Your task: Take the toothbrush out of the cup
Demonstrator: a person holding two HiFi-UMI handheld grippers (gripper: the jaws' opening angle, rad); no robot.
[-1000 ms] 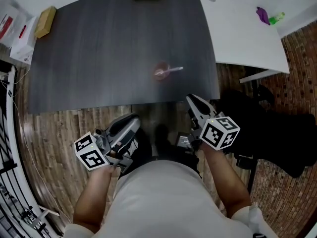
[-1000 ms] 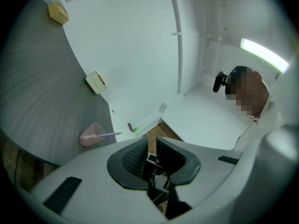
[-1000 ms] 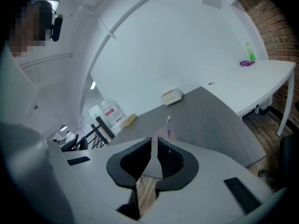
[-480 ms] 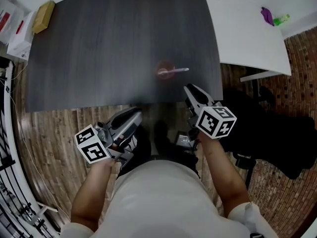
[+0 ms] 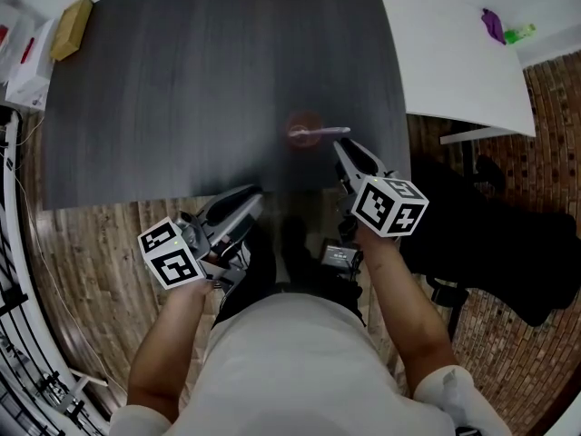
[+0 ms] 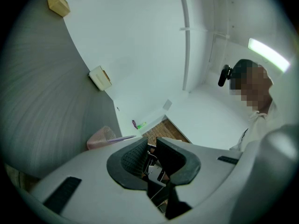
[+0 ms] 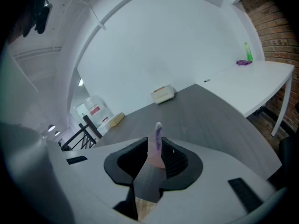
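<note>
task barely begun: the toothbrush (image 5: 329, 131) sat in the cup (image 5: 303, 127) on the table (image 5: 182, 80). my right tongs (image 5: 350, 153) were spread just beside the cup, brush lined up between them, not pinched. left tongs (image 5: 243, 198) spread, empty, well back from the cup.

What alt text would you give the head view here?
A pink cup with a toothbrush leaning out toward the picture's right stands on a dark grey table. The right gripper, jaws apart, points at the toothbrush from just short of it; the left gripper hangs at the table's near edge.
</note>
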